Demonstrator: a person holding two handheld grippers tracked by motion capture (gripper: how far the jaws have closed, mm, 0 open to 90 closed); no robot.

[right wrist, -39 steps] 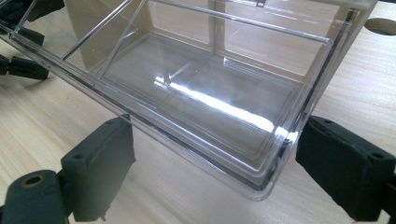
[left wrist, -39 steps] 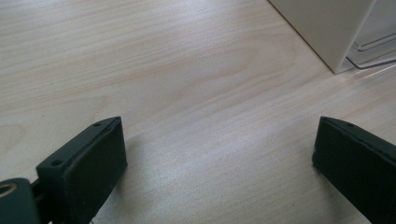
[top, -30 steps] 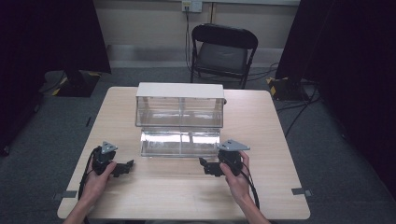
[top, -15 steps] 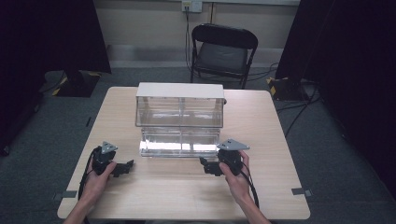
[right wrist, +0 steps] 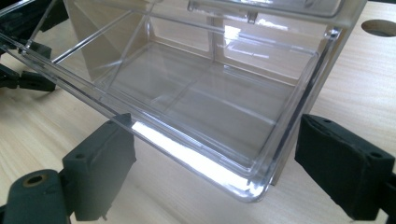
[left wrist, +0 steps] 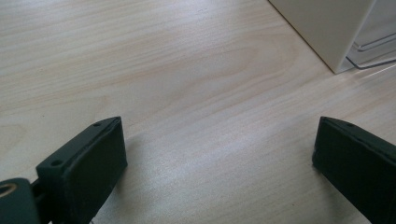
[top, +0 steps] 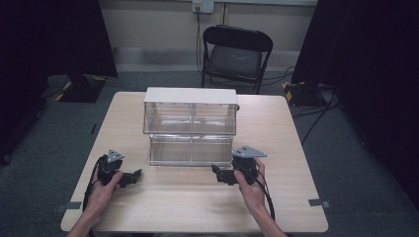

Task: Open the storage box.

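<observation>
Two tongs gaping wide on pale wood-grain surface (top: 197,197), clear glossy plastic drawer (top: 190,150) pulled out of white-topped cabinet (top: 190,111), its corner between right tongs (right wrist: 212,163), left tongs (left wrist: 219,163) well apart beside it

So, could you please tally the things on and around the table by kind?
Clear drawer cabinet: 1
Pulled-out clear drawer: 1
Handheld grippers, left gripper and right gripper: 2
Folding chair: 1
Table: 1
Total: 6
</observation>
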